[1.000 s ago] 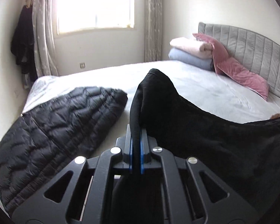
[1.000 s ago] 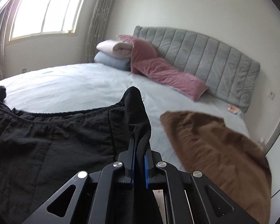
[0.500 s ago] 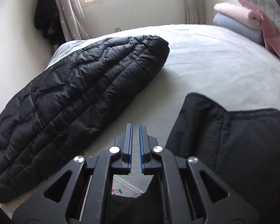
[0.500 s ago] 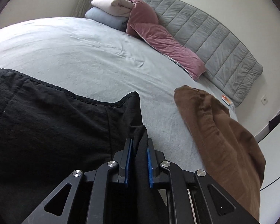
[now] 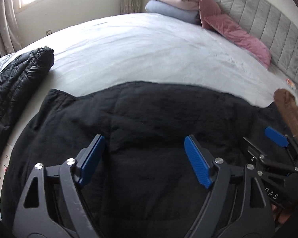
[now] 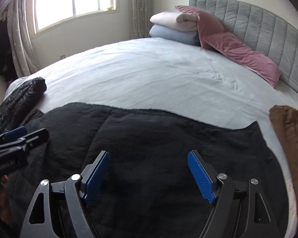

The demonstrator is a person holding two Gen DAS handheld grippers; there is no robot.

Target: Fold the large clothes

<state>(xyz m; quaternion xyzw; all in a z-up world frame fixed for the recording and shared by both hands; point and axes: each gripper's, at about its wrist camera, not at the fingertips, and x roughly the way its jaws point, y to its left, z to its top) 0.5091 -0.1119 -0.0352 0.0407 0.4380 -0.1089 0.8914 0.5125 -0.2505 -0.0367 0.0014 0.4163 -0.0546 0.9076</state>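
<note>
A large black garment (image 5: 159, 115) lies spread flat on the near part of the bed; it also shows in the right wrist view (image 6: 168, 138). My left gripper (image 5: 144, 154) is open wide and empty, just above the garment. My right gripper (image 6: 149, 170) is open wide and empty too, over the garment's right half. The right gripper shows at the right edge of the left wrist view (image 5: 276, 138). The left gripper shows at the left edge of the right wrist view (image 6: 15, 136).
A black quilted jacket (image 5: 14, 83) lies at the bed's left edge. A brown garment (image 6: 288, 138) lies at the right. Folded pink and blue blankets (image 6: 174, 27) and pink pillows (image 6: 240, 51) sit by the grey headboard (image 6: 268, 31). The pale sheet (image 6: 149, 75) stretches beyond.
Both grippers have let go of the black garment and opened wide. The garment, held up a second ago, now lies flat on the bed.
</note>
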